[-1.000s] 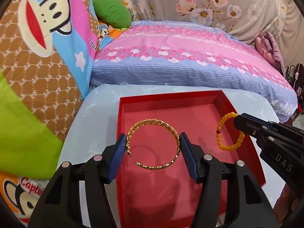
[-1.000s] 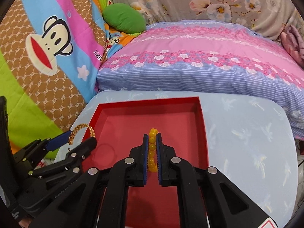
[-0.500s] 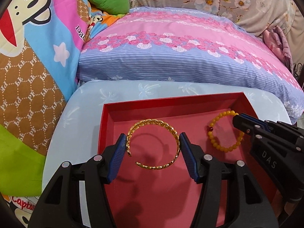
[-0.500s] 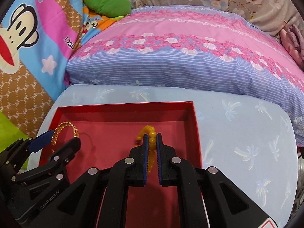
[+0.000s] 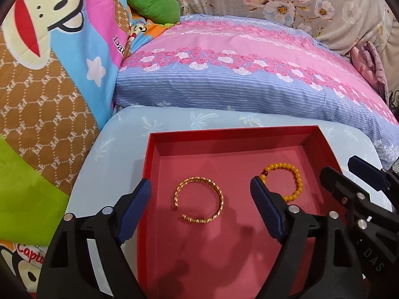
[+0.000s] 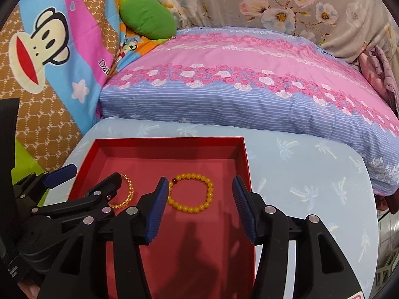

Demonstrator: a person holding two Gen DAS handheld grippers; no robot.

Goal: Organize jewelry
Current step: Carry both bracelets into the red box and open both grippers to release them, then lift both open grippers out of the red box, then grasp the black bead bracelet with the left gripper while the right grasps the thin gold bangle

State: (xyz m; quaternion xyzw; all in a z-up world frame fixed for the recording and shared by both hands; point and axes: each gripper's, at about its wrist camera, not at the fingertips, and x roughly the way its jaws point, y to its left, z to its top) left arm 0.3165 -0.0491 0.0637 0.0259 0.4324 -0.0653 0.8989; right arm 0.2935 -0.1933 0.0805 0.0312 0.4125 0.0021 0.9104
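A red tray (image 5: 224, 132) (image 6: 245, 157) lies on a pale blue cushioned surface. On its floor rests a gold cuff bracelet (image 5: 199, 204) (image 6: 128, 194), free between the wide jaws of my left gripper (image 5: 199, 214), which are opening; no pad touches it. Beside it on the right lies a yellow bead bracelet (image 5: 294, 182) (image 6: 192, 191), flat on the tray. My right gripper (image 6: 199, 209) hovers over the bead bracelet with jaws opening and nothing pressed between its pads. In the right wrist view the left gripper (image 6: 84, 179) covers part of the gold cuff.
A pink and blue flowered pillow (image 5: 249, 74) lies just behind the tray. A cartoon monkey blanket (image 5: 49, 49) and a green cushion (image 5: 152, 0) rise at the left. The pale blue surface (image 6: 311, 174) extends to the right of the tray.
Both grippers let go: the gold cuff dropped from the left jaws and the bead bracelet from the right jaws onto the tray floor. Both pairs of jaws spread wide.
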